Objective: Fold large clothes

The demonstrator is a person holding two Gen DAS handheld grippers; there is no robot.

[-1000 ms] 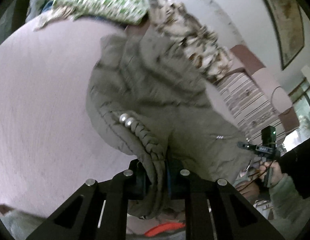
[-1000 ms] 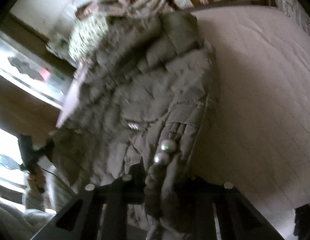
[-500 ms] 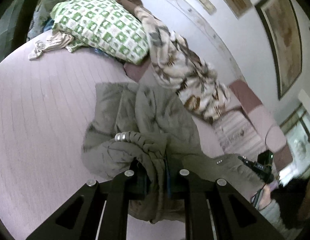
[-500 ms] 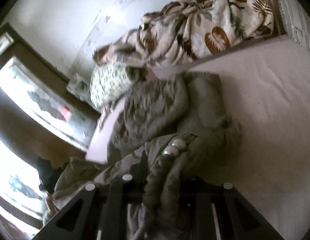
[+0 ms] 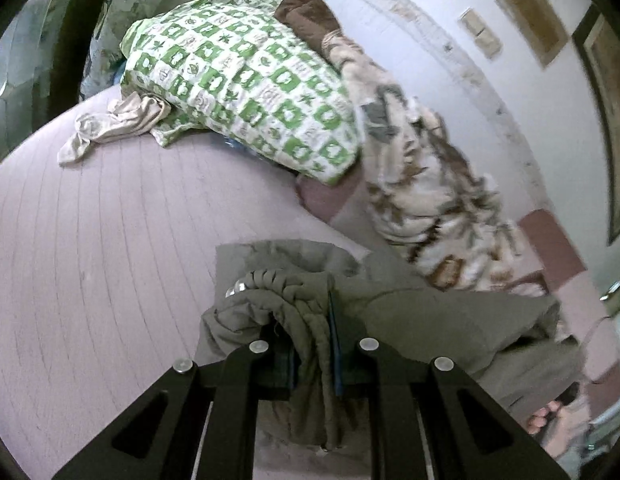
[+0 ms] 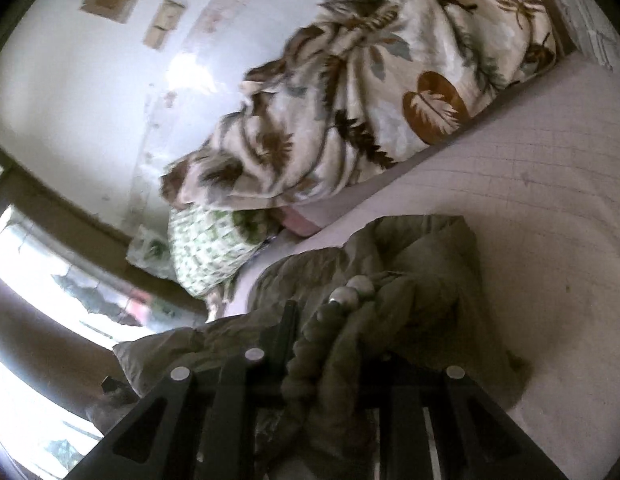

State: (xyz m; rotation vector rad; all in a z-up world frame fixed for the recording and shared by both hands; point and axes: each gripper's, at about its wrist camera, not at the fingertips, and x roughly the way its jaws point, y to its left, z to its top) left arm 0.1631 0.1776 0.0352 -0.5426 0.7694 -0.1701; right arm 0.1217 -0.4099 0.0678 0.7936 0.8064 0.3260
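In the left wrist view my left gripper (image 5: 312, 344) is clamped on the ribbed hem of the olive padded jacket (image 5: 430, 320), so that this edge travels with me for the fold. The jacket lies bunched on the pink mattress (image 5: 109, 260), near the green checked pillow (image 5: 245, 80).

In the right wrist view my right gripper (image 6: 330, 360) pinches another ribbed edge of the jacket (image 6: 422, 264), keeping both edges level, below the leaf-print blanket (image 6: 370, 80).

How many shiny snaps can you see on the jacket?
2, side by side on the jacket's ribbed edge, just past the right gripper: one snap, the other. More may be hidden in folds.
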